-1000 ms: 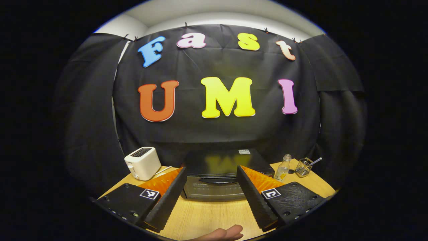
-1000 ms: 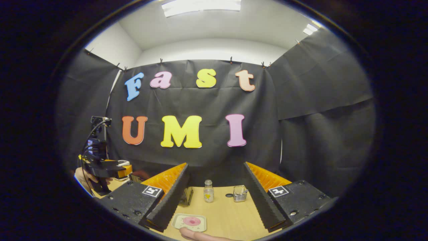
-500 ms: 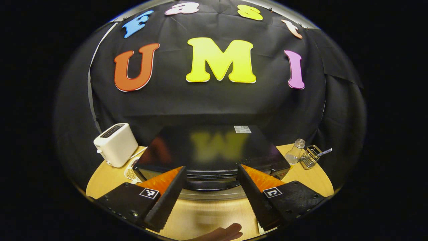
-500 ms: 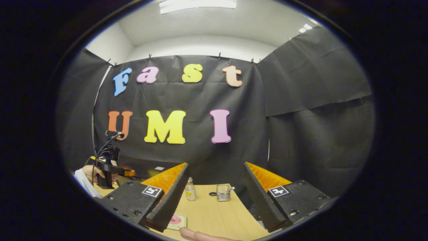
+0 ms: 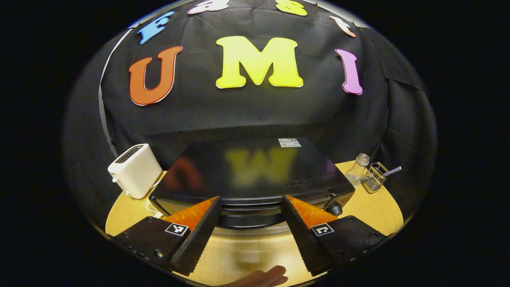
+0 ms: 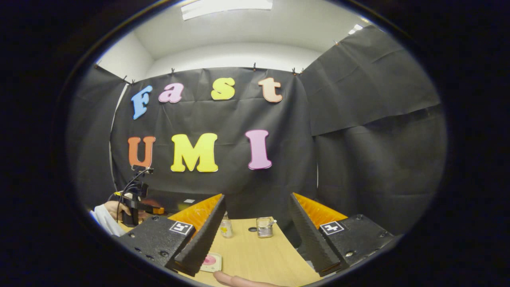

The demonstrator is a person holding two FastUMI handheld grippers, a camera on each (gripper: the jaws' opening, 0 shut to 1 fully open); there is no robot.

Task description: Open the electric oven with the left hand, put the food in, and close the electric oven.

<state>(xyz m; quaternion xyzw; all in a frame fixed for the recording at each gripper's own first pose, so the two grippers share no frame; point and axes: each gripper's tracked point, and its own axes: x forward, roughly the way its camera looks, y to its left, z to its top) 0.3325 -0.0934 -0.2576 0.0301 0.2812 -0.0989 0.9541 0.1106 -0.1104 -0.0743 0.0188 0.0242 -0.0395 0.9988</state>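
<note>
While the left gripper (image 5: 250, 199) hovers wide open above the oven (image 5: 255, 175), its door is closed. The right gripper (image 6: 255, 197) gapes empty, the food plate (image 6: 211, 262) at its seven o'clock.

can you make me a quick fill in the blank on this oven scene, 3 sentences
1. The white toaster stands on the oven's ____ side in the left gripper view.
2. The left gripper has its fingers ____.
3. The oven's door is ____.

Missing words: left; open; closed
</note>
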